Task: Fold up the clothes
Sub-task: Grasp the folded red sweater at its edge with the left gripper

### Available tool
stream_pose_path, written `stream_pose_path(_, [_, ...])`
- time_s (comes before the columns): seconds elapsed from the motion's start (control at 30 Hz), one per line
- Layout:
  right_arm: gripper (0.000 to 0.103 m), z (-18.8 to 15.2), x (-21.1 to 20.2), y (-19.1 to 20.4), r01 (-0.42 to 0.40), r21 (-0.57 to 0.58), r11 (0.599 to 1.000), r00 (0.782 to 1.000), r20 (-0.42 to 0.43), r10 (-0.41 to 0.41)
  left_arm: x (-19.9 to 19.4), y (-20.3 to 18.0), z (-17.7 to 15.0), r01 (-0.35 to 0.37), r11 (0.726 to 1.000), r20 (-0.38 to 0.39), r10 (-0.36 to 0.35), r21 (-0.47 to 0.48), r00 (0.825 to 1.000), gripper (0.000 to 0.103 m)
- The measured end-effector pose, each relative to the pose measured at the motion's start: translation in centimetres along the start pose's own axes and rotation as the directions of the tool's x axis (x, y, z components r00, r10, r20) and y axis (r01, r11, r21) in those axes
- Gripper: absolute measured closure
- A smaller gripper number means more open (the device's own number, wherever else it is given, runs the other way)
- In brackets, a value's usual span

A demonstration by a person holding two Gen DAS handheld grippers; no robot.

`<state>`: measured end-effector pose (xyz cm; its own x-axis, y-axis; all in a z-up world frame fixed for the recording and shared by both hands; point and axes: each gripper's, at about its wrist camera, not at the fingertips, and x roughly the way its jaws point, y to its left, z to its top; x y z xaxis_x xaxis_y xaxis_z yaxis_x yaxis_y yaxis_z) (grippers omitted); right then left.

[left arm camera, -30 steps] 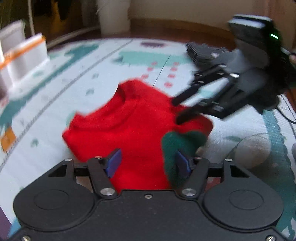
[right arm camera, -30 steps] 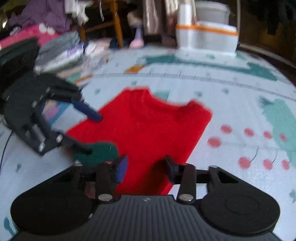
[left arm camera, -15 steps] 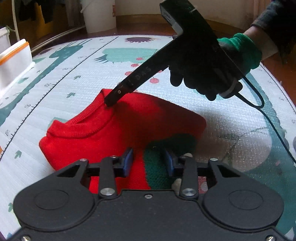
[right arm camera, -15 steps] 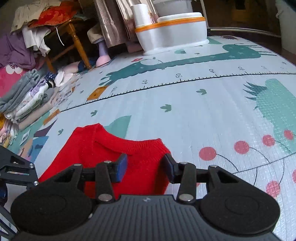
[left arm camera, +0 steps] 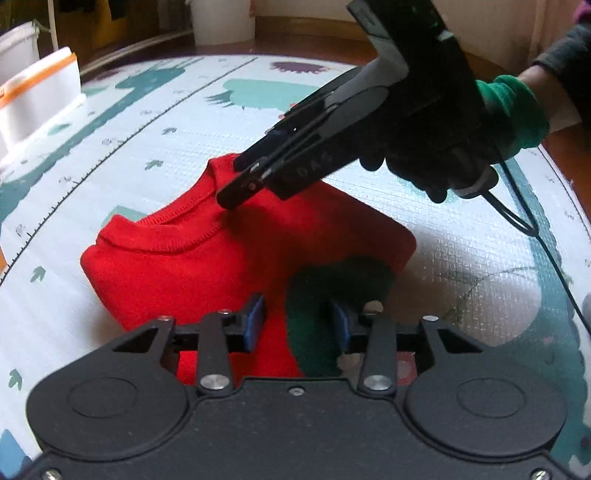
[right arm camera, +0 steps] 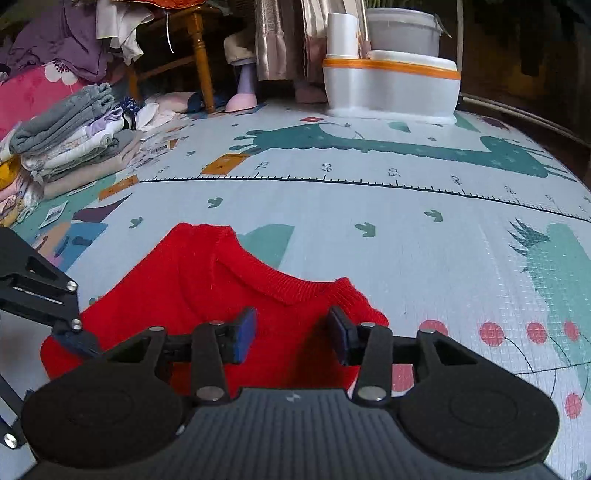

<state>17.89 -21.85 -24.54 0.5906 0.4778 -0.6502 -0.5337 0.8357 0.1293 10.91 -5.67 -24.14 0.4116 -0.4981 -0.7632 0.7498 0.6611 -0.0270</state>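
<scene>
A folded red sweater (left arm camera: 207,258) with a green cuff (left arm camera: 325,295) lies flat on the play mat; it also shows in the right wrist view (right arm camera: 207,291). My left gripper (left arm camera: 297,325) is open just above the sweater's near edge, its blue pads either side of the green cuff. My right gripper (right arm camera: 291,338) is open over the sweater's collar end; in the left wrist view (left arm camera: 236,184) its fingers point down at the neckline. Neither gripper holds cloth.
A stack of folded clothes (right arm camera: 70,140) sits at the mat's left edge. A white and orange potty (right arm camera: 391,88) and a bucket (right arm camera: 402,33) stand at the far edge. A wooden chair (right arm camera: 195,55) with heaped clothes is behind. A cable (left arm camera: 532,236) trails on the mat.
Both grippers came down close over the sweater. The right gripper moved to the collar end. The left gripper narrowed, then widened a little around the green cuff.
</scene>
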Motion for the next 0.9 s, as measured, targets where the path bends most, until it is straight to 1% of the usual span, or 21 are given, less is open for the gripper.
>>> stream_pose_path(0.07, [0.060, 0.3, -0.7, -0.4, 0.003, 0.041, 0.999, 1.000, 0.001, -0.003, -1.2, 0.6, -0.2, 0.013, 0.999, 0.023, -0.012, -0.037, 1.000, 0.066])
stream_pose_path(0.1, [0.059, 0.4, -1.4, -0.5, 0.020, 0.062, 0.998, 1.000, 0.018, -0.021, -1.7, 0.9, -0.4, 0.020, 0.998, 0.035, -0.018, -0.055, 0.999, 0.066])
stream_pose_path(0.13, [0.059, 0.3, -2.1, -0.7, 0.032, 0.088, 0.996, 0.999, 0.031, -0.035, -2.4, 1.2, -0.5, 0.021, 0.997, 0.048, -0.017, -0.079, 0.999, 0.061])
stream_pose_path(0.17, [0.054, 0.0, -2.8, -1.0, 0.034, 0.125, 0.992, 0.999, 0.036, -0.039, -3.1, 1.9, -0.7, 0.008, 0.993, 0.062, 0.000, -0.122, 0.998, 0.059])
stream_pose_path(0.2, [0.049, -0.3, -3.4, -1.4, 0.035, 0.162, 0.986, 0.998, 0.041, -0.042, -3.7, 2.7, -1.0, 0.000, 0.985, 0.071, 0.012, -0.172, 0.997, 0.059])
stream_pose_path(0.27, [0.049, -1.1, -4.6, -2.1, 0.035, 0.237, 0.971, 0.998, 0.044, -0.046, -4.7, 4.4, -1.6, -0.001, 0.962, 0.080, 0.024, -0.274, 0.997, 0.058])
stream_pose_path(0.33, [0.049, -2.6, -5.3, -2.7, 0.007, 0.345, 0.939, 1.000, 0.019, -0.015, -4.8, 5.7, -2.2, 0.019, 0.932, 0.082, 0.011, -0.362, 0.997, 0.054])
stream_pose_path(0.43, [0.049, -5.0, -5.8, -3.0, -0.029, 0.489, 0.872, 0.999, -0.004, 0.035, -4.2, 7.4, -3.2, 0.066, 0.875, 0.086, -0.028, -0.480, 0.996, 0.053])
stream_pose_path(0.53, [0.048, -6.8, -5.5, -3.1, -0.058, 0.598, 0.799, 0.997, -0.010, 0.079, -3.5, 9.0, -4.2, 0.110, 0.800, 0.095, -0.066, -0.589, 0.993, 0.053])
stream_pose_path(0.57, [0.048, -7.1, -5.2, -3.0, -0.069, 0.616, 0.784, 0.995, -0.010, 0.095, -3.3, 9.6, -4.5, 0.123, 0.772, 0.099, -0.079, -0.623, 0.992, 0.053])
stream_pose_path(0.6, [0.048, -7.2, -4.9, -3.0, -0.079, 0.626, 0.776, 0.994, -0.011, 0.109, -3.1, 10.1, -4.9, 0.137, 0.742, 0.103, -0.091, -0.656, 0.990, 0.053])
stream_pose_path(0.7, [0.048, -6.7, -3.8, -2.9, -0.099, 0.605, 0.790, 0.991, -0.010, 0.132, -2.4, 11.7, -5.8, 0.174, 0.649, 0.121, -0.126, -0.741, 0.985, 0.053])
stream_pose_path(0.73, [0.048, -6.4, -3.4, -3.1, -0.108, 0.606, 0.788, 0.990, -0.006, 0.140, -2.3, 12.0, -5.9, 0.186, 0.634, 0.129, -0.135, -0.751, 0.982, 0.053])
stream_pose_path(0.83, [0.049, -6.5, -2.6, -4.2, -0.140, 0.664, 0.734, 0.986, 0.024, 0.166, -1.8, 12.8, -6.2, 0.223, 0.589, 0.156, -0.163, -0.777, 0.974, 0.053])
stream_pose_path(0.87, [0.049, -6.7, -2.6, -4.2, -0.142, 0.676, 0.723, 0.986, 0.029, 0.167, -1.7, 13.0, -6.3, 0.235, 0.573, 0.165, -0.172, -0.785, 0.971, 0.053])
stream_pose_path(0.9, [0.052, -7.0, -2.6, -4.3, -0.144, 0.688, 0.711, 0.985, 0.033, 0.167, -1.5, 13.3, -6.4, 0.247, 0.557, 0.174, -0.181, -0.793, 0.968, 0.053])
